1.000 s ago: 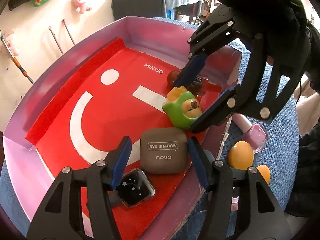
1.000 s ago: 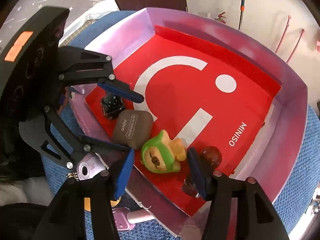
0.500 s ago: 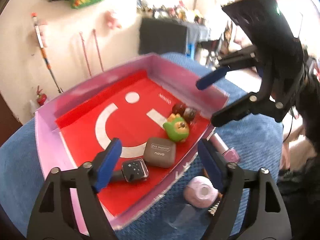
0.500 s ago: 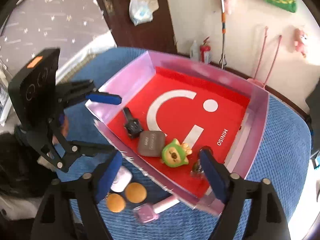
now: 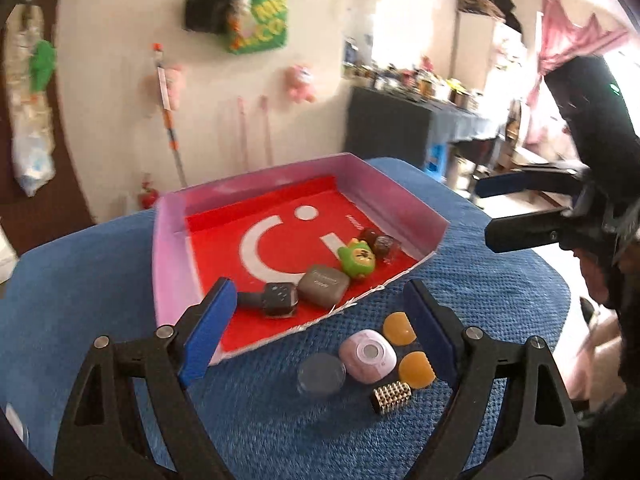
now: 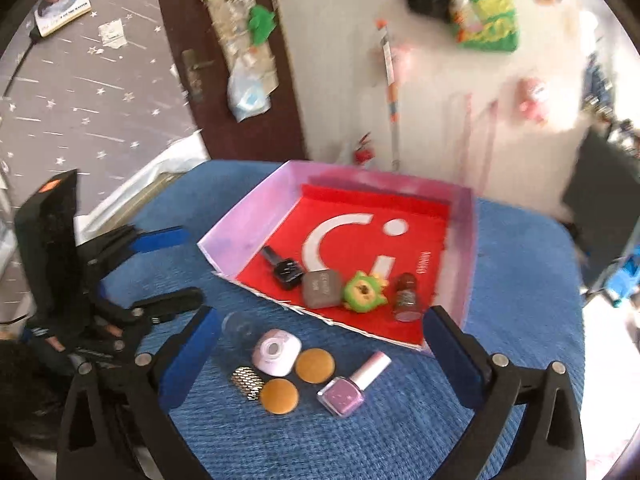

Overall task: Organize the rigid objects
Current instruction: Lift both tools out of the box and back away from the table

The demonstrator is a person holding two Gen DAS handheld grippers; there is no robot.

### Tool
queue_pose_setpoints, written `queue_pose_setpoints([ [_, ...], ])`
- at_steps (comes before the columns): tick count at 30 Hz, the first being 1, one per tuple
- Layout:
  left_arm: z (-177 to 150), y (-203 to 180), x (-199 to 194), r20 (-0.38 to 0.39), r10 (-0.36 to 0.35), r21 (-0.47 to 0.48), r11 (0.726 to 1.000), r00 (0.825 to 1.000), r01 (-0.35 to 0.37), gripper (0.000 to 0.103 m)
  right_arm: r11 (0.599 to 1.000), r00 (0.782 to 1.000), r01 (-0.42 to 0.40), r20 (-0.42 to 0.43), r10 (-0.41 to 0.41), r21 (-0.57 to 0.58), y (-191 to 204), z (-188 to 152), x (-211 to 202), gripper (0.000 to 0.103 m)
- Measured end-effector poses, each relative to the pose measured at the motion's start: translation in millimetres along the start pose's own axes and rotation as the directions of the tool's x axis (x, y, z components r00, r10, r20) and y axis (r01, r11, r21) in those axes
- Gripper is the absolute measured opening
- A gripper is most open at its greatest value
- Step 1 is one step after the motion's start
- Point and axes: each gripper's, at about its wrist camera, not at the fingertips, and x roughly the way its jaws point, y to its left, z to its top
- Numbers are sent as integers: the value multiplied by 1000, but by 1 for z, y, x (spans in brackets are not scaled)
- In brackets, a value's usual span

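— Below my right gripper (image 6: 320,356), jaws apart and empty, the purple nail polish bottle (image 6: 352,384) lies outside the tray (image 6: 244,220), cap pointing up-right toward it.

— Left gripper (image 5: 316,332)?

— Spread too, empty, over the pink case (image 5: 368,355); right's nearer.

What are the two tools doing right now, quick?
Left tool: open, holding nothing, up above the blue cloth.
Right tool: open, holding nothing, also up above the cloth.
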Motion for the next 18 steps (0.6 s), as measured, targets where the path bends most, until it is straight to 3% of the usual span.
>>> queue_pose_setpoints([
  [5, -23, -11, -18, 48, 69, -71, 995, 996, -66, 88, 992, 990, 124, 70, -124, 4, 18, -35, -13, 103],
  [7, -33, -16, -24, 65, 85, -92, 993, 994, -79, 93, 986, 981, 169, 98, -169, 11, 26, -50, -18, 103],
  [11, -49, -27, -32, 95, 112, -108, 989, 989, -102, 94, 968, 955, 250, 153, -252, 32, 38, -77, -22, 103],
  [18, -75, -33, -35, 99, 192, -178, 969, 976, -172, 95, 941, 920, 314, 206, -334, 126, 41, -110, -15, 103],
])
